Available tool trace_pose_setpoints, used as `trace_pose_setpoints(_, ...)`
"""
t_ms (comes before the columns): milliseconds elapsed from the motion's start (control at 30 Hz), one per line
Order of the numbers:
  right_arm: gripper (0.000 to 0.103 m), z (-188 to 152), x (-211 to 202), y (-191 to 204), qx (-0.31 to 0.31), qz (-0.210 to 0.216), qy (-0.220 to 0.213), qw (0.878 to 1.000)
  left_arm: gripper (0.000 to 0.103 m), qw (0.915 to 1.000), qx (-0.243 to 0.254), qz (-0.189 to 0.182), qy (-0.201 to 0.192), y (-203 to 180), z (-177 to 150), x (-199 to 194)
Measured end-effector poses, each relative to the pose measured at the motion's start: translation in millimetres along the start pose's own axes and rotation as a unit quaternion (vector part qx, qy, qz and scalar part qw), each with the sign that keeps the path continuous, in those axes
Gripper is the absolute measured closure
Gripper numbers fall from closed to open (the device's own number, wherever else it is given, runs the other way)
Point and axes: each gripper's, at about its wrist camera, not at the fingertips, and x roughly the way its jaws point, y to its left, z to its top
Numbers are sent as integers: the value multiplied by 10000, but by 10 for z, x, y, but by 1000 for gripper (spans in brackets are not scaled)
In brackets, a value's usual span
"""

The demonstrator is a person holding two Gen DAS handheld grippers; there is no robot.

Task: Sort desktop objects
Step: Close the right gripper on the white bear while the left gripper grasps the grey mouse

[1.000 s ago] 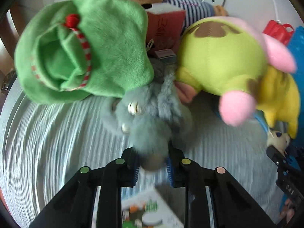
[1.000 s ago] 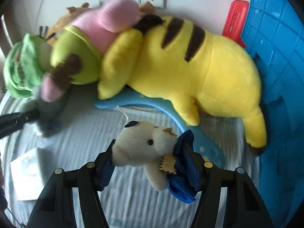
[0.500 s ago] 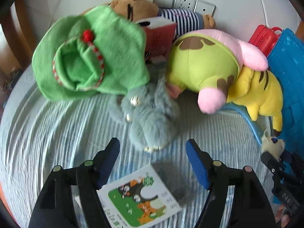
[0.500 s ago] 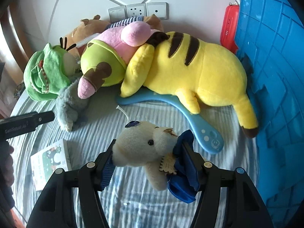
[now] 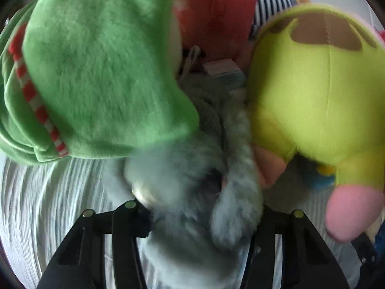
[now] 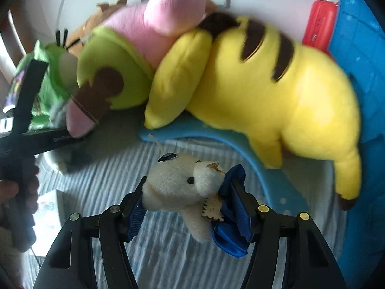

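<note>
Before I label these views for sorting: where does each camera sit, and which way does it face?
Left wrist: on the left tool, facing steeply down at the grey plush between its fingers.
Right wrist: on the right tool, angled down, gripping the cream bear; the person's other hand shows.
Shared: the green-and-pink plush and grey plush.

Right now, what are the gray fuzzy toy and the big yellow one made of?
The gray toy looks like long, shaggy faux fur: wispy strands stick out all round. The yellow toy looks like short, smooth plush over soft stuffing, with an even sheen and dark brown stripes. The filling of either is only a guess.
</note>
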Motion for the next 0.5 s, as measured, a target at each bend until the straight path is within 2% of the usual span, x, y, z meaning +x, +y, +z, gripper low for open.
trace_pose_setpoints(67,40,-4,-18,68,-74,35,4,10000,67,10000,15,-46,16,32,-58,-86)
trace_pose_setpoints(300,40,-12,-538,321,-302,140,-425,9985,70,9989,162,-435,-88,99,-524,-794)
trace_pose_setpoints(500,40,-152,-1159,465,-392,152,-863,9954,72,9968,248,-574,-501,179,-847,-1509)
